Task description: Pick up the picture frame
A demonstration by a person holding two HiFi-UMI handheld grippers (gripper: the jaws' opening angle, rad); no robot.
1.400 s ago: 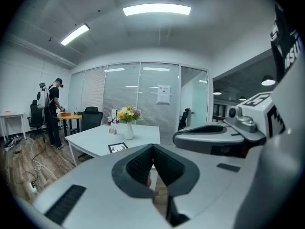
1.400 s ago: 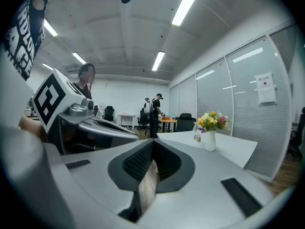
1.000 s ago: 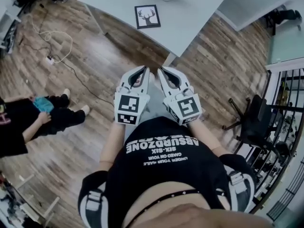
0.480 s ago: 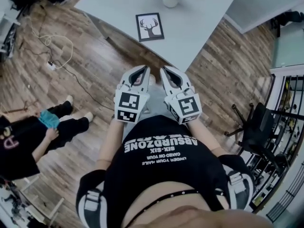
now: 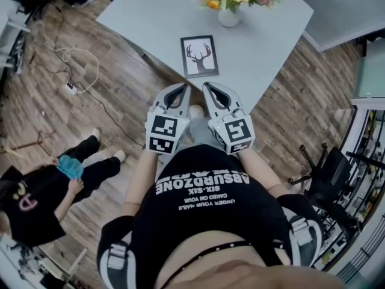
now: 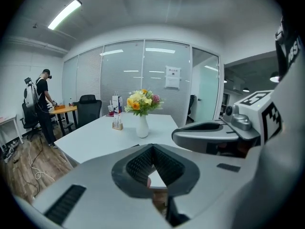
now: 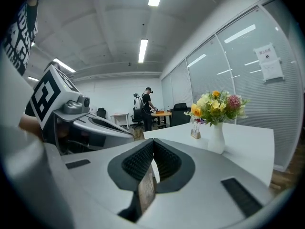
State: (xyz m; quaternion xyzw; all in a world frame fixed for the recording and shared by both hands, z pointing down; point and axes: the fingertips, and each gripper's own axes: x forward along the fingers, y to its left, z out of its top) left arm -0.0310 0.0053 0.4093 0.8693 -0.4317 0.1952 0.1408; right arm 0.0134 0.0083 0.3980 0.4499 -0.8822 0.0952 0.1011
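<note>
Near the tabletop's (image 5: 150, 17) front edge: picture frame (image 5: 200, 56) lies flat, flower vase (image 5: 228, 18) just beyond it | left tongs (image 5: 181, 87): pressed together, empty, short of that edge | right tongs (image 5: 207, 86): pressed together, empty, just beside the left

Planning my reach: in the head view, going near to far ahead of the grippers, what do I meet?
white table's near corner → picture frame → vase of flowers
</note>
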